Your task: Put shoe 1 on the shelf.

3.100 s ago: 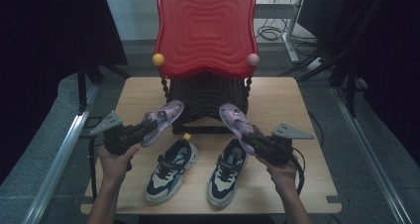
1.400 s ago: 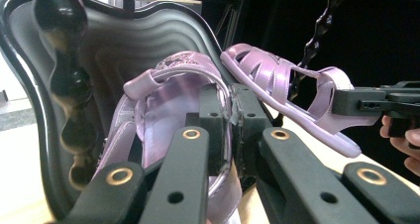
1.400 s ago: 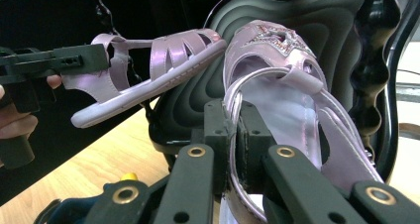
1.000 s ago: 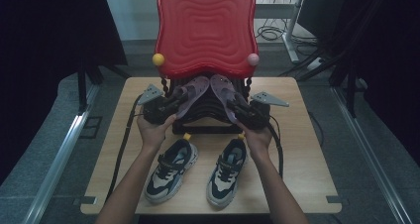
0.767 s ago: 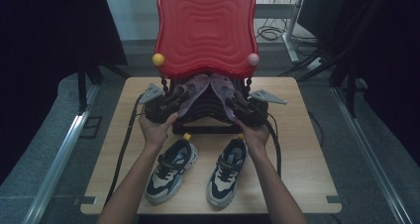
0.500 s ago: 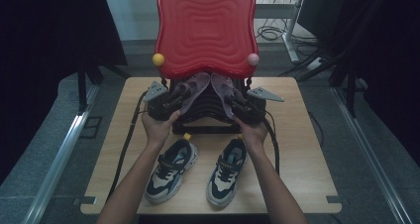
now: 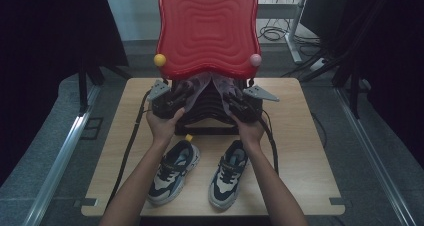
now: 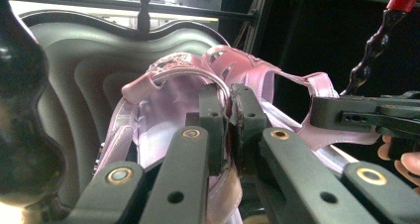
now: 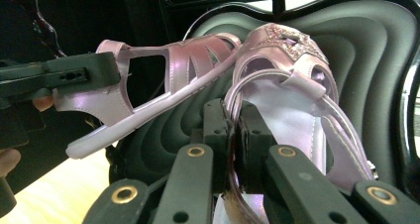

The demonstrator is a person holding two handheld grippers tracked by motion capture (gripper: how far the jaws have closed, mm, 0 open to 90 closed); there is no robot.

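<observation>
Under the red rack top [image 7: 207, 31], both claws [image 7: 172, 100] [image 7: 239, 106], clamped on pink sandals [image 8: 168, 110] [image 9: 292, 100], have been moving in from above the tabletop [image 7: 300, 151], nearing placement.

Lab-like recording space: wooden table [image 7: 300, 136], floor rails [image 7: 65, 151], loose cables [image 7: 272, 33], dark curtains [image 7: 50, 36].

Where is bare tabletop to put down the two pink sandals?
Bare wood lies right of the right sneaker out to the wooden table edge, and left of the left sneaker. The middle is crowded: black shoe rack, both grippers, forearms.
</observation>
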